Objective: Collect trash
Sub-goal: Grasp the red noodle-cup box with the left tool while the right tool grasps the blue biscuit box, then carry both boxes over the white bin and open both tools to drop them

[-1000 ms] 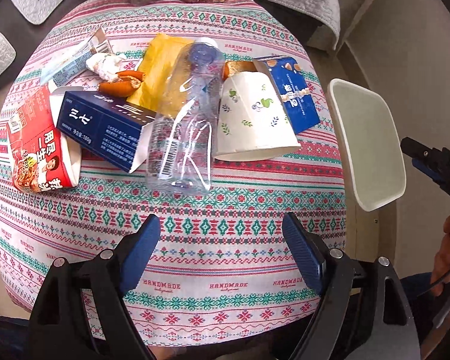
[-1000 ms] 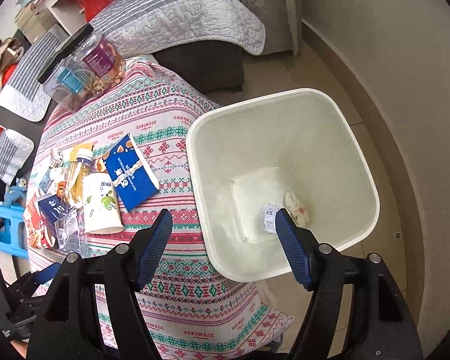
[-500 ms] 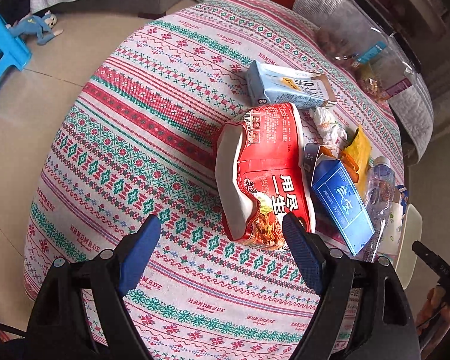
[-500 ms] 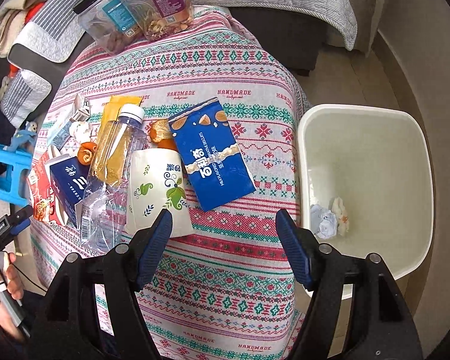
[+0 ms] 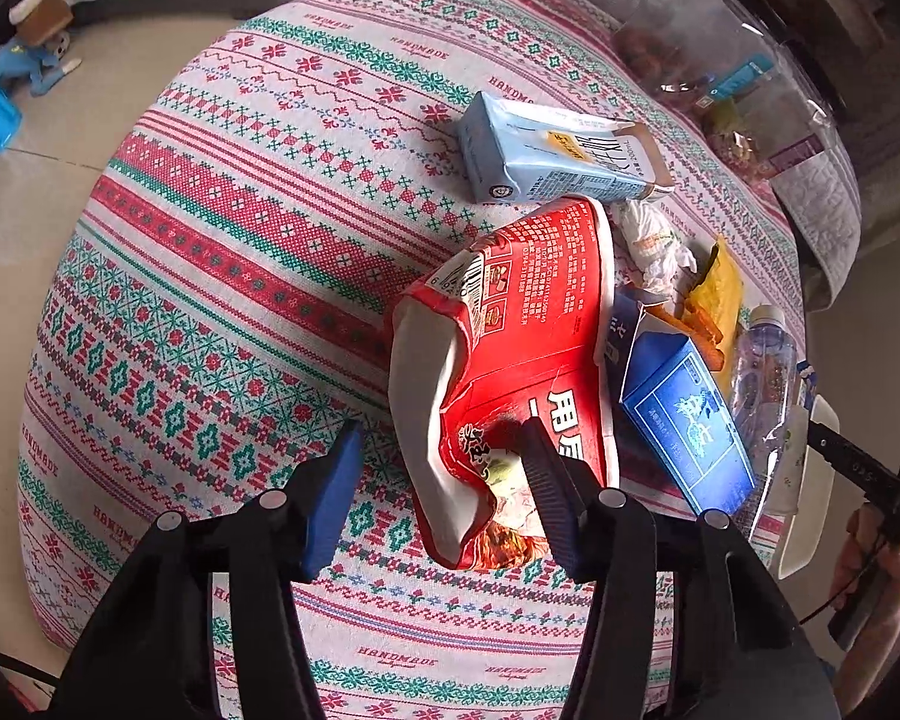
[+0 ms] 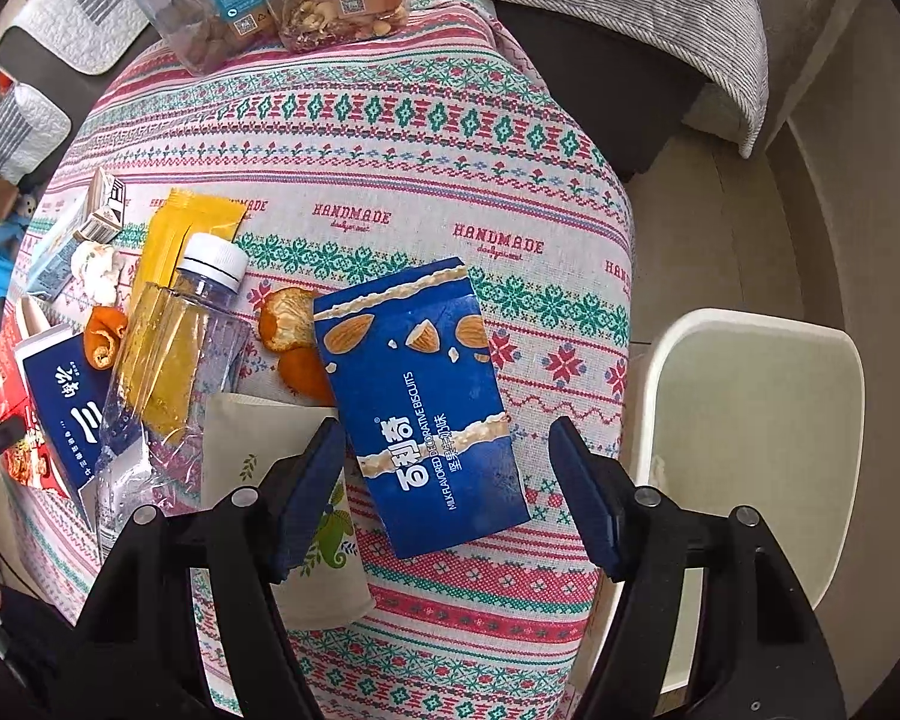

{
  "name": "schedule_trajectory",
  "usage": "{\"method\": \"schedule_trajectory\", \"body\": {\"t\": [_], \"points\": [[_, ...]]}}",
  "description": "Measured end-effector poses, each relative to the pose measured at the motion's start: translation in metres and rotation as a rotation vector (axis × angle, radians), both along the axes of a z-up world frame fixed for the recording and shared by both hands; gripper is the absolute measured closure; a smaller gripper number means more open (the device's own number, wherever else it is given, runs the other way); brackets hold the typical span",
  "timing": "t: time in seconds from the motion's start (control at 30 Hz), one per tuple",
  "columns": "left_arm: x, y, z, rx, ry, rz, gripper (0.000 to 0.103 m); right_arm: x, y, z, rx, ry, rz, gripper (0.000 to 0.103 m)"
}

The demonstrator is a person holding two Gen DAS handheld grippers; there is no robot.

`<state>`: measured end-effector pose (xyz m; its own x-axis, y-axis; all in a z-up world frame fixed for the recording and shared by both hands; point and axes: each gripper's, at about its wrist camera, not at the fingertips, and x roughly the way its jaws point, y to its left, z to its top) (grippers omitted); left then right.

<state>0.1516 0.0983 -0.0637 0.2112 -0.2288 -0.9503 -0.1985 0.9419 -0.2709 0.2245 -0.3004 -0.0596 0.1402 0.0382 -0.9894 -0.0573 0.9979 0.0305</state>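
Red crushed noodle cup [image 5: 510, 384] sits left of the blue toothpaste box [image 5: 684, 420], and my left gripper [image 5: 438, 468] is spread wide, 1 finger over its printed wall. Light, crumply paper, I'd guess, so pinch the flattened rim edge. Right gripper [image 6: 447, 480] hangs released around the blue biscuit pack [image 6: 426, 402], which probably feels slick; white bin [image 6: 750, 438] beside it.

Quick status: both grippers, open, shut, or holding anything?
Left gripper: open, holding nothing, astride the crushed red noodle cup's edge.
Right gripper: open, empty, around the blue biscuit box.
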Motion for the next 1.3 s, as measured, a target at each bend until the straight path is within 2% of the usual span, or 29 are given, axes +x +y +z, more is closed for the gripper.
{"method": "schedule_trajectory", "body": {"t": [0.03,0.07,0.2,0.33,0.37,0.5,1.07,1.3], "points": [[0.001,-0.002,0.000,-0.009,-0.008,-0.005,0.059,0.001,0.003,-0.004,-0.014,0.007,0.010,0.040],[0.002,-0.004,0.001,-0.004,-0.013,-0.011,0.060,0.002,0.004,-0.007,-0.017,0.015,0.014,0.050],[0.002,-0.007,0.003,0.002,-0.031,-0.015,0.069,0.000,0.013,-0.008,-0.045,0.016,0.054,0.050],[0.000,-0.005,0.005,-0.002,-0.039,-0.014,0.073,-0.008,0.021,-0.006,-0.055,0.018,0.088,0.050],[-0.001,-0.006,0.006,0.015,-0.039,-0.018,0.089,-0.009,0.021,-0.006,-0.054,0.022,0.089,0.051],[-0.005,-0.011,0.010,0.048,-0.050,-0.049,0.090,-0.014,0.022,-0.004,-0.050,0.024,0.080,0.051],[-0.035,-0.022,0.025,0.098,-0.091,-0.117,0.094,-0.034,0.013,0.028,-0.007,-0.021,0.068,0.051],[-0.061,-0.036,0.027,0.143,-0.090,-0.199,0.094,-0.046,0.004,0.039,0.011,-0.036,0.047,0.051]]}}
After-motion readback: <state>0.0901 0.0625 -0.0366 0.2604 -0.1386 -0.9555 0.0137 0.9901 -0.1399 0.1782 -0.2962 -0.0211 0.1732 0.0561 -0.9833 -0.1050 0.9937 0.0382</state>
